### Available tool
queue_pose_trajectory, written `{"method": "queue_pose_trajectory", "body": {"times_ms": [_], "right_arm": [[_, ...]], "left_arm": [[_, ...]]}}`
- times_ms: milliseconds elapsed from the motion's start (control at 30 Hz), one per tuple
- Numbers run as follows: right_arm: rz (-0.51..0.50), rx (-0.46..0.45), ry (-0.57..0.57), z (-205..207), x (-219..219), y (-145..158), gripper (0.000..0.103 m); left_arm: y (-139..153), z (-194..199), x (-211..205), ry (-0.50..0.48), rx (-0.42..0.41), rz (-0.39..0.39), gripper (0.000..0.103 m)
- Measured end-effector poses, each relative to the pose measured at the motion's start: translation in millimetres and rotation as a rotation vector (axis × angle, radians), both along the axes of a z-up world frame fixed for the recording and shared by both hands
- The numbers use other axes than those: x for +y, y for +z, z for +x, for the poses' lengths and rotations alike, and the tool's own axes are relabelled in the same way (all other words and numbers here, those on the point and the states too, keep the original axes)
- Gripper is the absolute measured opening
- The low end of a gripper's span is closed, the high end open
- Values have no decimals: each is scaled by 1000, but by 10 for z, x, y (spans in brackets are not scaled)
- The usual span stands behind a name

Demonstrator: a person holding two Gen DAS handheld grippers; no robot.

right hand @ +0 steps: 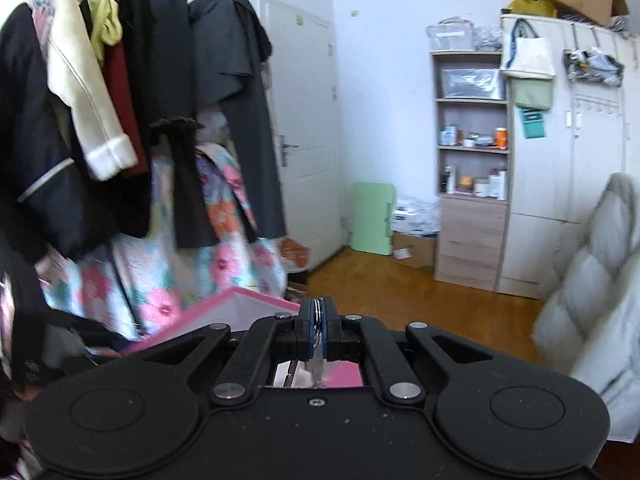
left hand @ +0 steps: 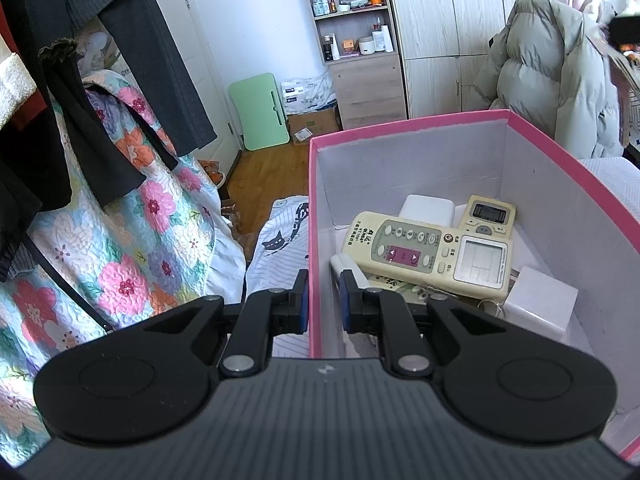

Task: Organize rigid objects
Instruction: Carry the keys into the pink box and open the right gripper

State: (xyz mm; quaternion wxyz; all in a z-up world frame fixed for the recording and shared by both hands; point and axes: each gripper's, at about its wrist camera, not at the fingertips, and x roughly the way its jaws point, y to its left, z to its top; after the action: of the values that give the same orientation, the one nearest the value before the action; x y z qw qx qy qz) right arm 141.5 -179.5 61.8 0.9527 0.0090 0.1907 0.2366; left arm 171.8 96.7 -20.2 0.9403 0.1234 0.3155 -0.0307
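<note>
A pink box (left hand: 400, 126) with white inner walls stands on the bed. Inside lie a large cream remote (left hand: 432, 256), a smaller remote (left hand: 486, 216), a white case (left hand: 428, 208), a white block (left hand: 540, 300) and a key ring (left hand: 490, 306). My left gripper (left hand: 324, 300) straddles the box's near left wall, shut on it, one finger outside and one inside. My right gripper (right hand: 318, 320) is raised above the box's pink rim (right hand: 240, 300) and shut on a thin silvery metal piece (right hand: 316, 360) that hangs down between the pads; I cannot tell what it is.
Dark coats (right hand: 160, 100) hang on a rail at the left over a floral quilt (left hand: 120, 248). A padded grey coat (left hand: 560, 80) stands to the right. A shelf unit (right hand: 472, 168), a wardrobe (right hand: 568, 200) and a green folded table (right hand: 372, 216) line the far wall across the wooden floor (right hand: 420, 300).
</note>
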Motion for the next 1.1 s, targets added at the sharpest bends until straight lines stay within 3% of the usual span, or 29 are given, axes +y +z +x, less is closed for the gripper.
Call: {"method": "queue_pose_trajectory", "body": {"times_ms": [200,667,733,833,1100], "right_arm": [[62,121,86,227,213,-65,5],[-178,220,84,828,627,-600,6],[-150,180,87,817,588,-611,13],[-164,106,87,711,515,-576,13],[-40,154,-2,484,124,-559,15]], "left_arm": [[0,3,5,-4,0,6,13],[0,4,31,-7,0,-2,14],[-1,2,29,-8,0,1,14],[-6,5,29,-8,0,5,14],[-11,9,24,-6,-3,4,14]]}}
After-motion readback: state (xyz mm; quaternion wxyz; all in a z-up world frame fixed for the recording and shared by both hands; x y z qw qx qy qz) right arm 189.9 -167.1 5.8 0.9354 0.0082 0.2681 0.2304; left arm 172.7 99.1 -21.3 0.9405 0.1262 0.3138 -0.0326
